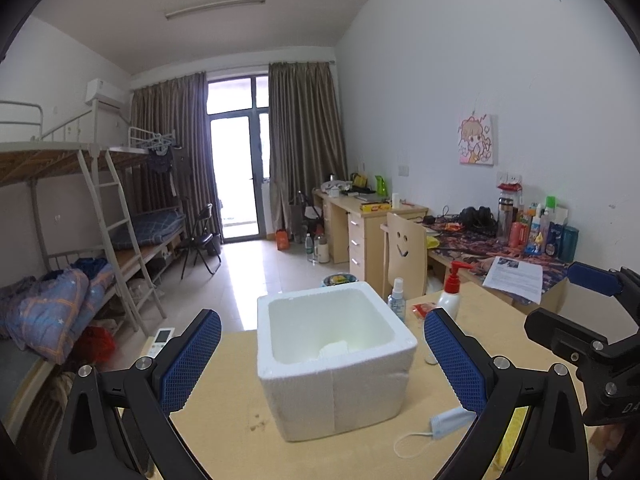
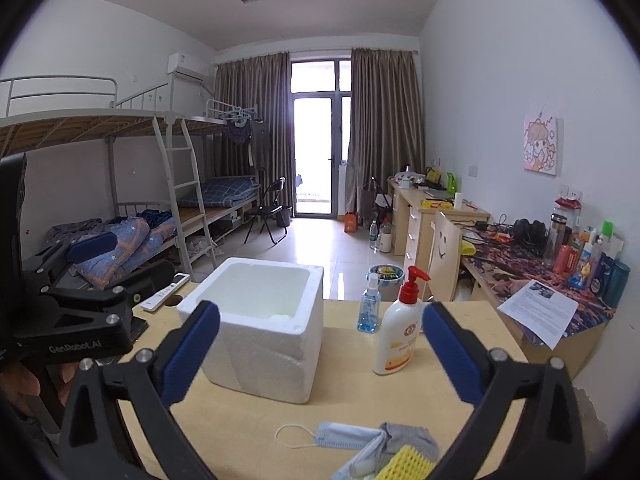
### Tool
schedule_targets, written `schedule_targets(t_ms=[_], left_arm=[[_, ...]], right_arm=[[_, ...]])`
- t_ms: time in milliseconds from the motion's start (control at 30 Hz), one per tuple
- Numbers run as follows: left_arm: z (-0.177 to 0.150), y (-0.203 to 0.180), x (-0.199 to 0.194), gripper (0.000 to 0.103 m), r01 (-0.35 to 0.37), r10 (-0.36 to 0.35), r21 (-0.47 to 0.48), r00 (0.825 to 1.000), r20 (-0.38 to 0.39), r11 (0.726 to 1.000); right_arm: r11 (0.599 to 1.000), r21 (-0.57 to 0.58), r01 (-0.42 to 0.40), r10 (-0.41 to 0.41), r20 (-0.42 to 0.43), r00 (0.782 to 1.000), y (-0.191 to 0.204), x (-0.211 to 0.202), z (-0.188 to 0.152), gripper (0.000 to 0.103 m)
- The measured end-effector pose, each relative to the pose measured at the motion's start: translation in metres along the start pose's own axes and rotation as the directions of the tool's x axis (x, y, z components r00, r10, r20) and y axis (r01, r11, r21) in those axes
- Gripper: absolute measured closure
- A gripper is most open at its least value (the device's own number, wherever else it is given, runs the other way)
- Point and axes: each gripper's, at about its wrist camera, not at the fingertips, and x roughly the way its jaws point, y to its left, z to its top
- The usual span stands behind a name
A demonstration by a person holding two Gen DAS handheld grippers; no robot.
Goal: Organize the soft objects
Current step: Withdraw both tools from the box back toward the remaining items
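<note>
- The worktop (image 2: 256, 412), a pale wood-grain desk, is carrying everything; both grippers are hovering over its near edge, angled slightly downward toward the far end of the room.
- The foam box (image 1: 336, 376), a white, grainy, thick-walled open cube, is sitting near the middle of the worktop; a small white lump is lying on its floor, too unclear to identify.
- The left gripper (image 1: 322, 360) is standing with black arms and blue cross-hatched pads spread wide, framing the box without touching it; nothing is between its pads.
- The right gripper (image 2: 320, 352) is spreading its jaws fully wide and gripping nothing; a hand (image 2: 20, 392) is showing behind the left gripper's body at the left of this view.
- The lotion bottle (image 2: 396, 340), smooth white plastic with a red pump, is standing upright right of the box; a clear blue spray bottle (image 2: 369, 312) is standing just behind it.
- The soft things are lying at the near edge: a pleated blue face mask (image 2: 344, 434), a grey cloth (image 2: 404, 442) touching it, and a yellow mesh sleeve (image 2: 408, 466) against the cloth.
</note>
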Motion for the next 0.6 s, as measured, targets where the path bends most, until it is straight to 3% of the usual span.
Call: schedule_targets(t_ms=[600], left_arm=[[-0.029,-0.005,-0.066,0.001,-0.001,0.001,-0.01,0.999,0.046,1.0]], right_arm=[[1.0,-0.024,0.008,-0.008,0.032,0.999,0.016,-0.05,-0.022,0.0]])
